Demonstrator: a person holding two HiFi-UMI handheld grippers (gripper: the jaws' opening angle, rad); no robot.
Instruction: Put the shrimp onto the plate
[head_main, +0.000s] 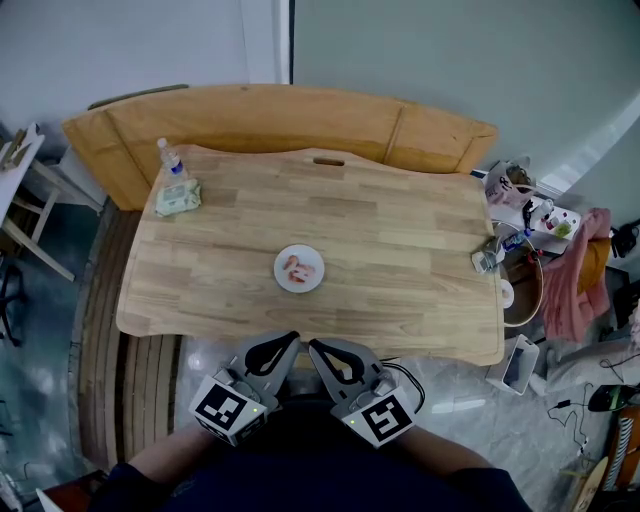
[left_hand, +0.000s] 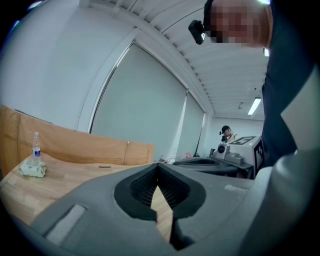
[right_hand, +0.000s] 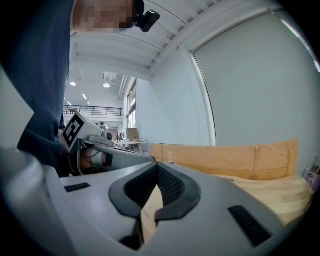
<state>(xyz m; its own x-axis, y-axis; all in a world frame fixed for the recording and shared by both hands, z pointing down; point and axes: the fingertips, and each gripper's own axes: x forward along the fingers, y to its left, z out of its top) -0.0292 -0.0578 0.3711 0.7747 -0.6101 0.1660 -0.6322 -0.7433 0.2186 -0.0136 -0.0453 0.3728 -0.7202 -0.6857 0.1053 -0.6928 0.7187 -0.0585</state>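
On the plate (head_main: 282, 282), mid-worktop (head_main: 400, 250): shrimp (head_main: 299, 267). I see left tongs (head_main: 291, 339) and right tongs (head_main: 314, 346) side by side just nearside of the plate, off the worktop edge, both fully closed, gripping nothing.

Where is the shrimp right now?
In the head view, the shrimp lies on the small white plate near the middle of the wooden table, toward the person's edge.

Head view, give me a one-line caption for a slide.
Shrimp on the white plate at the centre of the table; left gripper and right gripper shut and empty at its near edge.
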